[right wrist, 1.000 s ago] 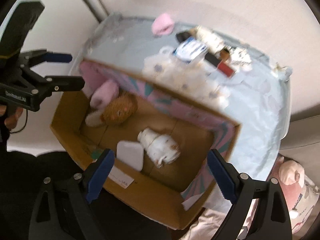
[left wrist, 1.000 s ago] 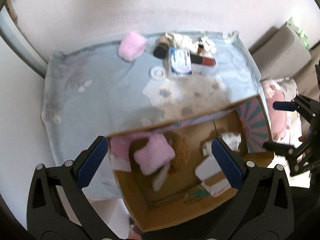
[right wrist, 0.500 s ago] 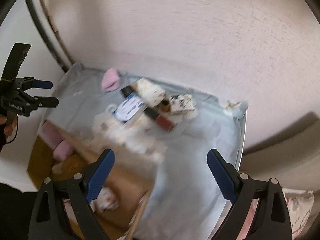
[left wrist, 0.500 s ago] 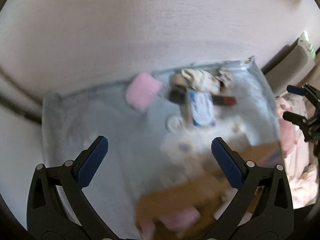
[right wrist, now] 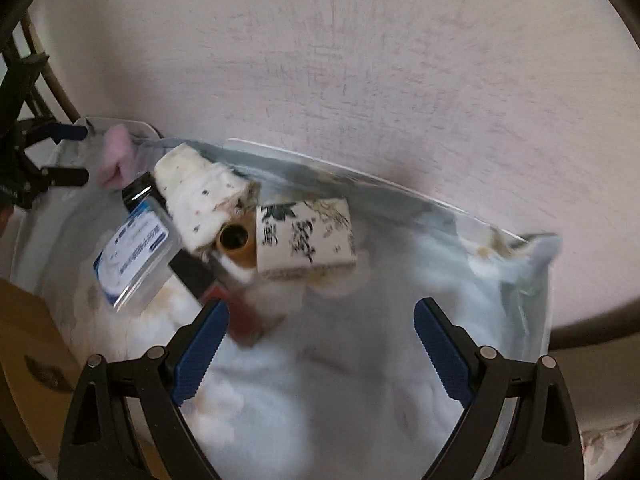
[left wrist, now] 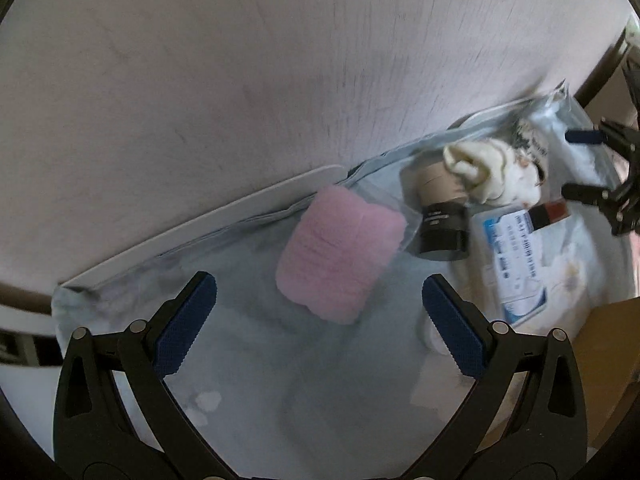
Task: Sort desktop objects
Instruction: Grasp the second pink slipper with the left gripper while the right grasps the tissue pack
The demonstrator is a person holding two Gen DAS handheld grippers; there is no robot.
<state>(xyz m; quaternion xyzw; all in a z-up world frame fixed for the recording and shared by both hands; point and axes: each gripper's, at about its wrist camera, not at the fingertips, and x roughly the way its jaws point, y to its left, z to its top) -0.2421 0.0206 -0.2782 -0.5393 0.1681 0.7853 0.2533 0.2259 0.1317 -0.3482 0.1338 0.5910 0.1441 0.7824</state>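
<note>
The left claw point(left wrist: 319, 312) hangs wide apart and empty, its ribbed blue pads point(left wrist: 185, 322) flanking a soft, fuzzy pink roll point(left wrist: 340, 254) on the table's point(left wrist: 248, 344) pale blue cloth. Just beyond lie a black-capped tan bottle point(left wrist: 438, 208) and a clear plastic box point(left wrist: 516, 264) with a blue label. The right claw point(right wrist: 320, 350) is equally spread, holding nothing, before a patterned paper box point(right wrist: 306, 236) and a speckled cream bundle point(right wrist: 198, 196). A cardboard box point(right wrist: 28, 344) edges the left.
</note>
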